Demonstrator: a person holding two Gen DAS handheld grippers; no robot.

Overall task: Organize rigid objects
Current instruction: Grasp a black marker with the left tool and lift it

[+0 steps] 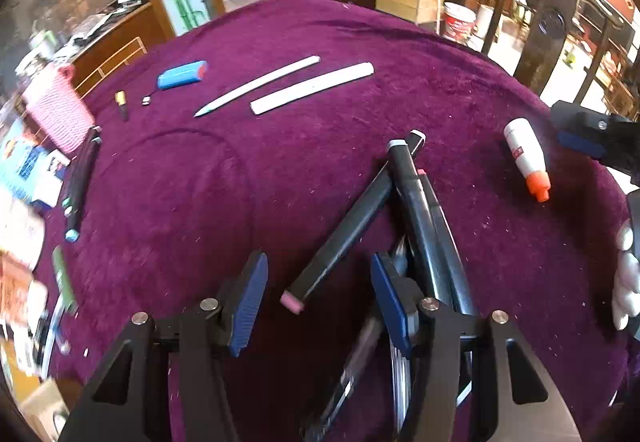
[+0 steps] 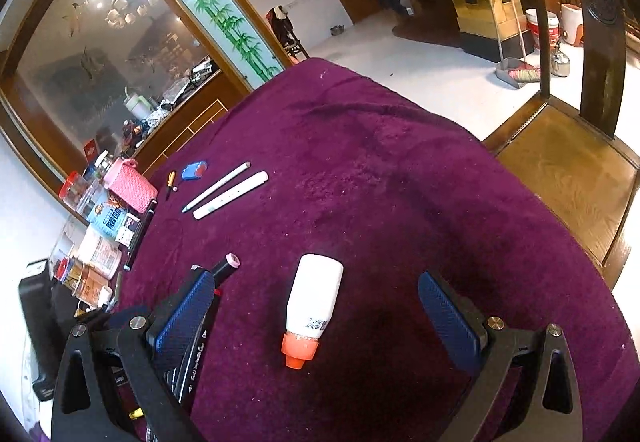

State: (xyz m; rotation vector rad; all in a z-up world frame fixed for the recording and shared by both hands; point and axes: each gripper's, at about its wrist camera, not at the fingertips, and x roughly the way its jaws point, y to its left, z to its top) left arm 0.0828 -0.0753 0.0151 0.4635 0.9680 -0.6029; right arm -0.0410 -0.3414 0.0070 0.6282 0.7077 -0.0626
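Plush matt purple cloth (image 2: 400, 202); glossy black plastic markers (image 1: 420, 218); smooth white plastic bottle (image 2: 314, 296).

Count of things I see on the table

I count one white bottle (image 2: 315, 298) with an orange cap, two white pens (image 1: 260, 84) (image 1: 312, 87) side by side, one blue case (image 1: 182, 74), one small yellow-capped stick (image 1: 121, 104), and at least three black markers (image 1: 344, 234) bunched together; how many more lie under them I cannot tell.
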